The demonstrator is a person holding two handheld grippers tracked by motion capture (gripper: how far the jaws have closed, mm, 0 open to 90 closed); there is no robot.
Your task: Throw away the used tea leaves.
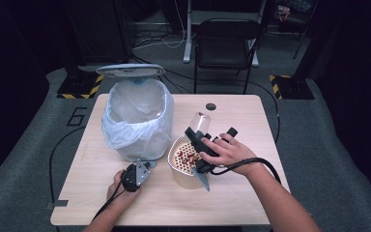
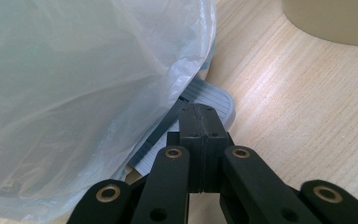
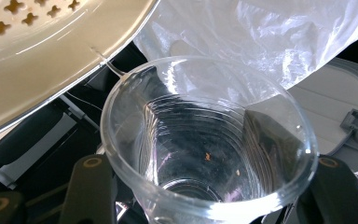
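at centre right of the high view, a clear plastic cup (image 1: 201, 122) sits pinched between the jaws of the right gripper (image 1: 199, 137), tilted over a beige strainer bowl (image 1: 186, 162) holding red bits; judged, it has been emptied there, only crumbs remaining inside. the right hand (image 1: 229, 152) lies across the gripper, forearm entering from the lower right. at lower left, the left gripper (image 1: 136, 175), jaws pressed together, rests on the bin pedal (image 2: 212, 100), presumably keeping the lid (image 1: 130, 70) of the lined bin (image 1: 137, 121) up.
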